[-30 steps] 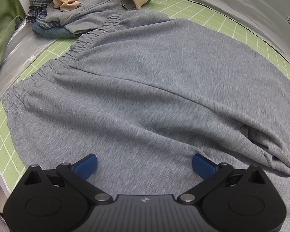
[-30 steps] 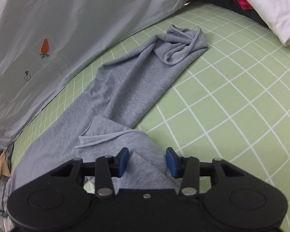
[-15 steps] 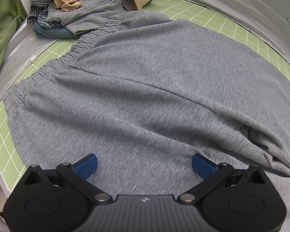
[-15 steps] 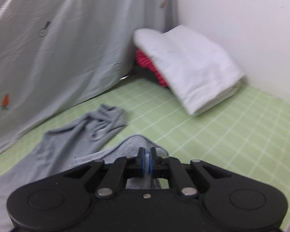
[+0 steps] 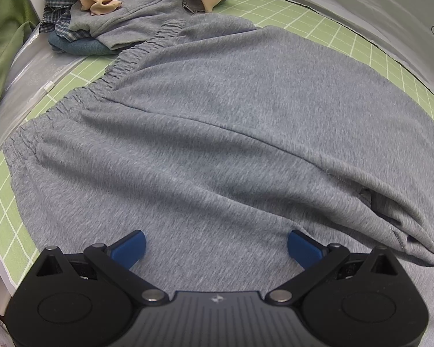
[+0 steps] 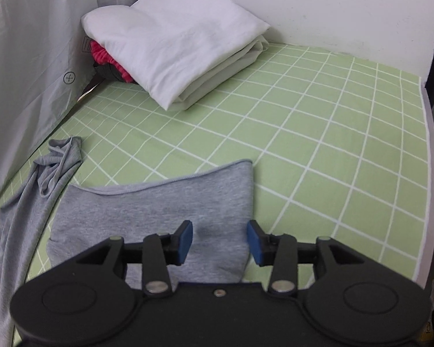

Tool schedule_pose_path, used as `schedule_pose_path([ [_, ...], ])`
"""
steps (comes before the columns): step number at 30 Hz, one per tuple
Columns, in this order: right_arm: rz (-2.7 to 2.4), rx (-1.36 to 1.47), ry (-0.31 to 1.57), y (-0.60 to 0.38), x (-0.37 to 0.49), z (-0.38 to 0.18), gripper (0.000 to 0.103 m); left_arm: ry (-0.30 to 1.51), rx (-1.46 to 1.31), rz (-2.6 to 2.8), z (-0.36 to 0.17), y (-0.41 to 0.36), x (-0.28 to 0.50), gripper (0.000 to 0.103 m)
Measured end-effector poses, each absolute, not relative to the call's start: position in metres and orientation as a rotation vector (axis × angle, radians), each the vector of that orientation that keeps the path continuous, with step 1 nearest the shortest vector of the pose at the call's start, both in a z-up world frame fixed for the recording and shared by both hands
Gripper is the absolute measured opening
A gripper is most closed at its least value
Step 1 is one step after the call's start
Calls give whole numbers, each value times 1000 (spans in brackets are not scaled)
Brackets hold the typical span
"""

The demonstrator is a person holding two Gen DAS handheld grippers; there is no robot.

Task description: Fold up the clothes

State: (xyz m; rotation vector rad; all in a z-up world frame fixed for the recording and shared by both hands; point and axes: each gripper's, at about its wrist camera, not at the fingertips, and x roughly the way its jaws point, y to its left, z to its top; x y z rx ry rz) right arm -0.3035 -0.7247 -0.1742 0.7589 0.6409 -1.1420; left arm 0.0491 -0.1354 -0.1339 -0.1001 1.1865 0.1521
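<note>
We see a flat surface covered by a light green sheet with a white grid (image 6: 318,133), and on it lie grey jersey trousers with a gathered elastic waistband (image 5: 231,121). Their 2 legs (image 6: 159,217) reach toward a folded white cloth stack (image 6: 173,46) on a red garment (image 6: 101,55). Beside the waistband sits a heap of grey, beige and checked clothes (image 5: 124,20).

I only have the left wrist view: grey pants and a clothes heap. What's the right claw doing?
Observer: The right claw hovers over a flattened pant leg, opening, with nothing pinched.
Operator: And the other leg?
Observer: It lies bunched along the grey sheet at the left of the right wrist view.
Operator: Anything past it?
Observer: A folded white cloth on a red item, in the far corner of the mat.
</note>
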Motion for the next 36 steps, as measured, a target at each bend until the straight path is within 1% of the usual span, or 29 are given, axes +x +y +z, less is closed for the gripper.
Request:
schedule_pose_path([
  [1,-1130,737,651,-724,-301,-175,46,1191,-104,151,-133,-135,50,103],
  [2,-1118,709,666,-725,-299,-175,43,1193,-111,150,-132,-135,49,103],
  [3,-1103,681,680,-725,-297,-175,36,1187,-121,151,-130,-135,48,103],
  [4,-1084,655,696,-726,-296,-175,32,1175,-125,152,-127,-137,46,103],
  [5,-1063,628,714,-726,-295,-175,21,1162,-119,148,-124,-140,42,103],
  [6,-1039,600,733,-726,-294,-174,3,1148,-112,145,-120,-142,39,103],
  [7,-1010,570,753,-725,-295,-174,1,1135,-106,142,-117,-145,35,103],
  [12,-1045,402,829,-717,-320,-171,0,1078,-78,141,-109,-159,15,103],
  [20,-1232,455,889,-723,-415,-177,0,1081,-53,138,-119,-179,-15,103],
  [22,-1205,475,863,-730,-417,-172,3,1096,-50,139,-125,-183,-19,103],
  [23,-1188,479,847,-733,-416,-169,8,1110,-55,141,-128,-185,-21,103],
  [24,-1169,478,833,-735,-413,-166,16,1123,-59,142,-131,-186,-22,103],
  [25,-1142,474,820,-737,-405,-164,21,1130,-66,144,-134,-187,-24,103],
  [26,-1109,473,804,-740,-395,-162,31,1123,-76,149,-134,-188,-25,103],
  [27,-1077,471,787,-742,-384,-159,38,1125,-74,153,-135,-188,-25,103],
  [31,-937,489,763,-753,-337,-158,50,1144,-85,163,-135,-189,-22,103],
  [32,-902,494,761,-756,-324,-158,57,1148,-86,163,-135,-189,-21,103],
  [33,-869,498,760,-759,-313,-159,60,1150,-87,163,-135,-189,-20,103],
  [36,-774,499,770,-767,-273,-165,69,1146,-96,178,-135,-191,-19,103],
])
